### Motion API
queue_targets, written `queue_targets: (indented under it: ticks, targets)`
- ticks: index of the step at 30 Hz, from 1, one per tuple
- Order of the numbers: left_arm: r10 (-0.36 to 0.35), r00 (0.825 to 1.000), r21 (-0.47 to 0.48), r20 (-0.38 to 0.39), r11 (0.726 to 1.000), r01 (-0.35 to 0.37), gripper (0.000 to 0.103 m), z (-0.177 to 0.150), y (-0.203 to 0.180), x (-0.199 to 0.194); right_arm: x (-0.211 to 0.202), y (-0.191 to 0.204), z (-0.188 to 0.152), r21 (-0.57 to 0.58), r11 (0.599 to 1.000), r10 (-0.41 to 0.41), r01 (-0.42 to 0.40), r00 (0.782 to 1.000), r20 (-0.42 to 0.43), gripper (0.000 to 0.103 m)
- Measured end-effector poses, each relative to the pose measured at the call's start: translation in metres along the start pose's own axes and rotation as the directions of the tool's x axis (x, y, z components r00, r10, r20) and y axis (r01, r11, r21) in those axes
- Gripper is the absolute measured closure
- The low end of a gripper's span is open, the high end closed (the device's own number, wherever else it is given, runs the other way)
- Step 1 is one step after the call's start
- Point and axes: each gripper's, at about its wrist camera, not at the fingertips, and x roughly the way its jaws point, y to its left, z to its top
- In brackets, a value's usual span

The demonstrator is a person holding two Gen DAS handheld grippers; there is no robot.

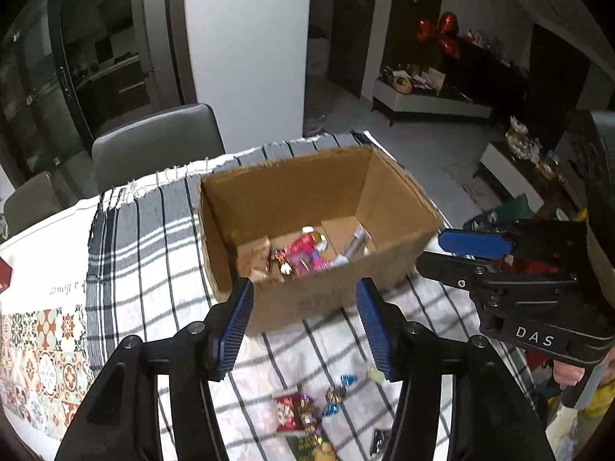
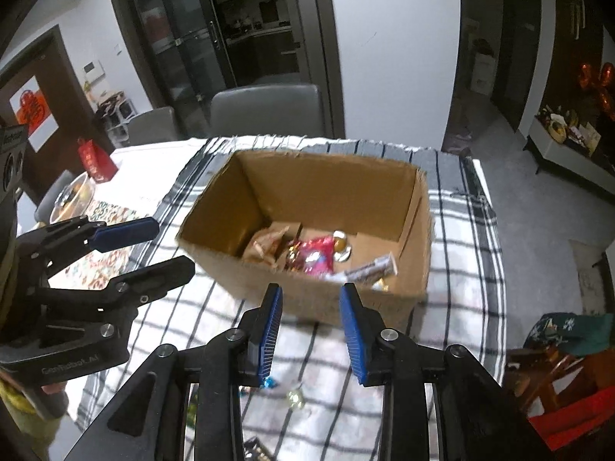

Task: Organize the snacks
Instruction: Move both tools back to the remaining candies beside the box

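Checked tablecloth [image 1: 153, 253], snack box [image 1: 307, 199] beyond left hand-held gripper [image 1: 303, 296]

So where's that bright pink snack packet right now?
The pink packet lies on the floor of the cardboard box, mid-box, between the tan packets and a silver wrapper.

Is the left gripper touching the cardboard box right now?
Apart. The right wrist view shows the left gripper off to the left of the cardboard box, with striped cloth visible between them.
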Motion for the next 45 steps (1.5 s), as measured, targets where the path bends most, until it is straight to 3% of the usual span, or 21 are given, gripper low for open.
queue_targets:
  ticks: [15,22,30,35,45]
  targets:
    - [-0.045,0.986,0.099,-0.158,0.993,0.061,0.049,-0.051,-0.018,0.015,0.017,0.017,-0.053,-0.036,0.998,0.053,-0.058,0.990,-0.131,0.071]
    - [-0.112,0.957,0.134,-0.266,0.979,0.152,0.049,-0.070,-0.027,0.036,0.038,0.017,-0.073,-0.019,0.995,0.096,-0.102,0.971,-0.217,0.071]
    - [-0.131,0.927,0.171,-0.351,0.965,0.201,0.050,-0.089,-0.036,0.059,0.064,0.018,-0.091,0.008,0.991,0.130,-0.133,0.947,-0.295,0.071]
    - [-0.155,0.903,0.167,-0.400,0.957,0.238,0.058,-0.099,-0.036,0.078,0.085,0.020,-0.102,0.007,0.992,0.119,-0.125,0.931,-0.346,0.071]
    - [-0.178,0.869,0.151,-0.461,0.950,0.274,0.059,-0.111,-0.036,0.106,0.118,0.017,-0.109,0.017,0.995,0.098,-0.099,0.911,-0.401,0.072]
